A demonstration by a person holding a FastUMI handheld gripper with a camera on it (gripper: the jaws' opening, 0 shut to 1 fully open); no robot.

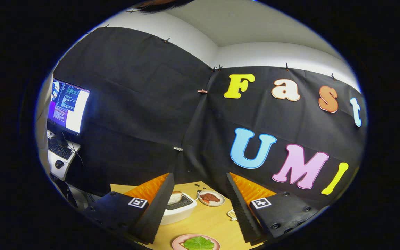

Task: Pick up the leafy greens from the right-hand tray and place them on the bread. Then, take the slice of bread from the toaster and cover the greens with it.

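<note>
At the bottom of the frame, in the gripper view, the gripper (198,208) is held high above a wooden table (207,220), its fingers wide apart with nothing between them. Low in the gap, nearest the camera, a pink plate (177,242) carries the greens (199,243), a flat green leaf lying on it; whether bread sits beneath cannot be told. Farther up the gap, close to the left finger, stands the white toaster (177,210) with a slice (175,197) poking out of its slot. Right of the toaster a small plate (211,198) holds something reddish, and a pale item (232,214) peeks out beside the right finger. At the frame's left edge a monitor (67,107) glows over a keyboard (58,148) on a side desk.

Judging by the leaf lying on the plate, the step in hand looks to be fetching the slice. To do it well, the open fingers should drop toward the toaster, line up across the slice's broad faces, close gently on its exposed top, lift straight up clear of the slot, then carry it level to the leaf.
</note>
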